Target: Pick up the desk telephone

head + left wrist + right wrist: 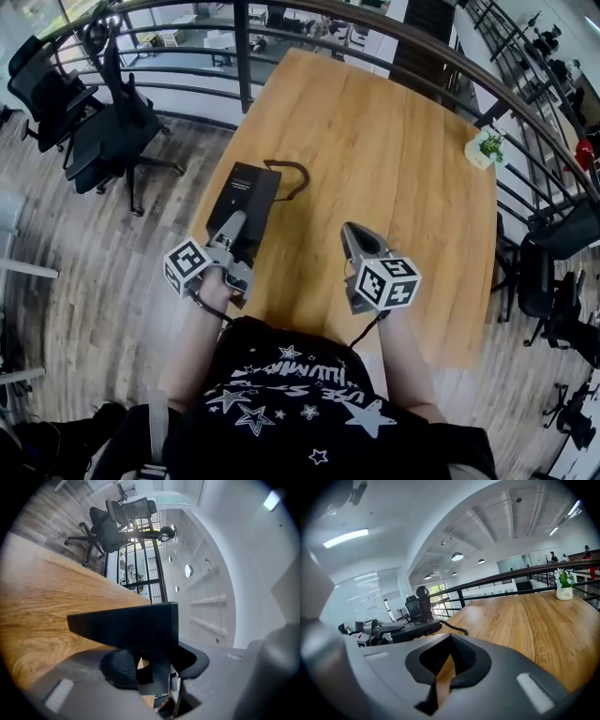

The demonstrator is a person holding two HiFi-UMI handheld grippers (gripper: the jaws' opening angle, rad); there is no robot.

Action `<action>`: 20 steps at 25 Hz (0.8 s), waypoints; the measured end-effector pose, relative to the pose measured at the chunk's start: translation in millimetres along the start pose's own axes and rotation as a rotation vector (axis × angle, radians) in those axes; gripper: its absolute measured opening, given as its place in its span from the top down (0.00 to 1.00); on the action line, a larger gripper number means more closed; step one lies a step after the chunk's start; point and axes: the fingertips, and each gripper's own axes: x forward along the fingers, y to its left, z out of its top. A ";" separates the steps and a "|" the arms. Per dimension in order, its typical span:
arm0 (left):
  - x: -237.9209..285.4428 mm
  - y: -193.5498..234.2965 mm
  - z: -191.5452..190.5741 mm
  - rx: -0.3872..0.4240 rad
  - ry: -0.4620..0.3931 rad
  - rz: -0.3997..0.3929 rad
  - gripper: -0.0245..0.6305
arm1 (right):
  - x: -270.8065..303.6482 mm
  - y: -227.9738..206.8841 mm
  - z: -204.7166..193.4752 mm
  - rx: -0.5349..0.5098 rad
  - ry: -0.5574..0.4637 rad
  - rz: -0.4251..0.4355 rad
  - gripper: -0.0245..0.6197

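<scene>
Left gripper (pixel 232 228) clamps desk telephone (pixel 246 192) | long axis runs along table (pixel 394 169)

Near end of desk telephone (pixel 248 192) hidden under left tool (pixel 234 225), plant pot (pixel 478 156) label too small — unreadable

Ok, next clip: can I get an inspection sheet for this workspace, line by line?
Surface: wooden table, seen from above.
Job's things: black desk telephone near the table's left edge; cannot tell whether it is lifted.
Clutter: small potted plant at the far right corner.
Grippers: left tool closed on the telephone's near edge; right tool shut and empty, over bare wood.
Cables: black cord loops out from the telephone's far end.
Surroundings: railing beyond the table; office chairs on the wood floor to the left.
</scene>
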 end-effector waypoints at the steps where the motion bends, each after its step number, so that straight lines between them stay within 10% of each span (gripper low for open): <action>1: -3.3 -1.8 -3.7 0.004 -0.010 -0.002 0.68 | -2.1 -0.2 0.2 -0.005 0.003 0.015 0.96; 20: -75.8 -6.9 -108.8 0.001 -0.172 0.008 0.68 | -68.7 -16.7 -40.7 -0.039 0.066 0.232 0.96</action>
